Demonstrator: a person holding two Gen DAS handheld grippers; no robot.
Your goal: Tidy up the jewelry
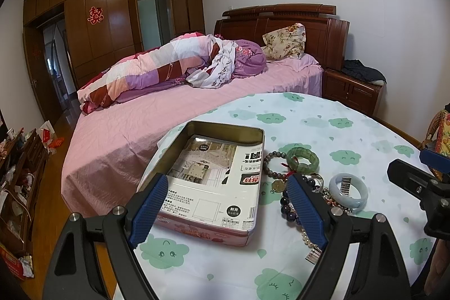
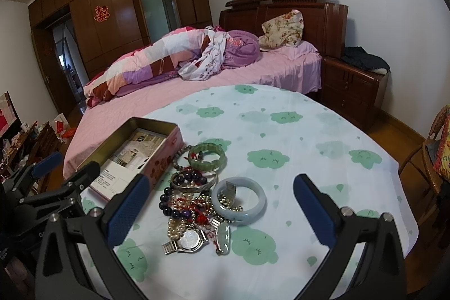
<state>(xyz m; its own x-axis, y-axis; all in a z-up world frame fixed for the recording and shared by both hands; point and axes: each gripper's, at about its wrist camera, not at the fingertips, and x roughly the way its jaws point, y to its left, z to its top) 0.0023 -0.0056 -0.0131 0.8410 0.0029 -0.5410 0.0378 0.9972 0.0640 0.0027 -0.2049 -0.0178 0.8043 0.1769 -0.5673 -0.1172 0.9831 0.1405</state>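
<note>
Two grippers, left (image 1: 227, 210) and right (image 2: 222, 210), hover spread wide and empty over one tin (image 1: 225, 128) and, beside it, one jewelry heap (image 2: 197, 198) with two bangles and one watch (image 2: 188, 239).

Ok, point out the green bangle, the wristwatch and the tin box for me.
Green bangle (image 2: 215, 160): right wrist view, on its near band.
Wristwatch (image 2: 192, 240): right wrist view, on the round dial.
Tin box (image 1: 250, 159): left wrist view, on its right inner wall.
</note>
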